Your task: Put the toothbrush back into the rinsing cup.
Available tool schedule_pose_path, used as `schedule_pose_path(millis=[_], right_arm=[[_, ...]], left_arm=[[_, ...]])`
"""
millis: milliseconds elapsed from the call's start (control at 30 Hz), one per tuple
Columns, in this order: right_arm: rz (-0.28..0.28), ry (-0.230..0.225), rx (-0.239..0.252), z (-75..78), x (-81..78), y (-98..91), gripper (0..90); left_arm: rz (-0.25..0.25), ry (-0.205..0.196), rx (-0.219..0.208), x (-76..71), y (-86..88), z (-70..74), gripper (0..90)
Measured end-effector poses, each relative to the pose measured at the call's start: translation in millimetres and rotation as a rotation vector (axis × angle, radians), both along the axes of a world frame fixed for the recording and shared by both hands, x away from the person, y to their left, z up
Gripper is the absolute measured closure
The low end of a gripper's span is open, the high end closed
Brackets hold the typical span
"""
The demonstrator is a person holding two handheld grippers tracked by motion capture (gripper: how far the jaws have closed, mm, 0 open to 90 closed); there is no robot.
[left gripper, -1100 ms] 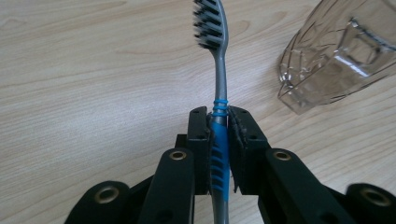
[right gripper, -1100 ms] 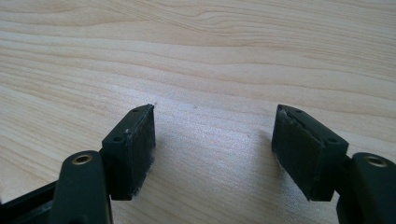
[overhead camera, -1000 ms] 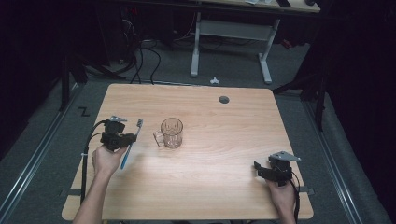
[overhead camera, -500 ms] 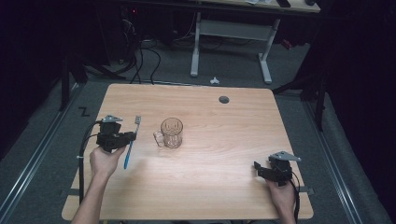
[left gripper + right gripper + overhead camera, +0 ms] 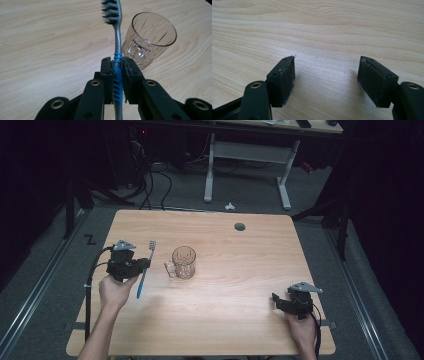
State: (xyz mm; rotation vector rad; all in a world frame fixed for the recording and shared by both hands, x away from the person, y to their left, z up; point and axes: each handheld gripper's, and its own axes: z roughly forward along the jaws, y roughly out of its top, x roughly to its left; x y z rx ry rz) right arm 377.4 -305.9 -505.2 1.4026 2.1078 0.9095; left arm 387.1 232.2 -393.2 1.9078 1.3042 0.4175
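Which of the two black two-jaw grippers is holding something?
The left gripper: its jaws are shut on the blue-and-grey toothbrush, near the clear glass mug. The right gripper has its jaws apart with nothing between them.

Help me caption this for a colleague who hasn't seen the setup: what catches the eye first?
The blue toothbrush, clamped by its handle in the left gripper with bristles pointing away, at the table's left side. Just right of it stands a clear glass mug, empty. The right gripper rests open near the table's right front corner.
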Motion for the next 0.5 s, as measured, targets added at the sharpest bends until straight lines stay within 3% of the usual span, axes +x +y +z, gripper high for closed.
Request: schedule_pose_path(millis=[500], right_arm=[[-0.001,0.002,0.008,0.1,-0.1,-0.5,30.5]], left_arm=[[-0.034,-0.114,-0.009,8.3,-27.1,15.9,80.2]])
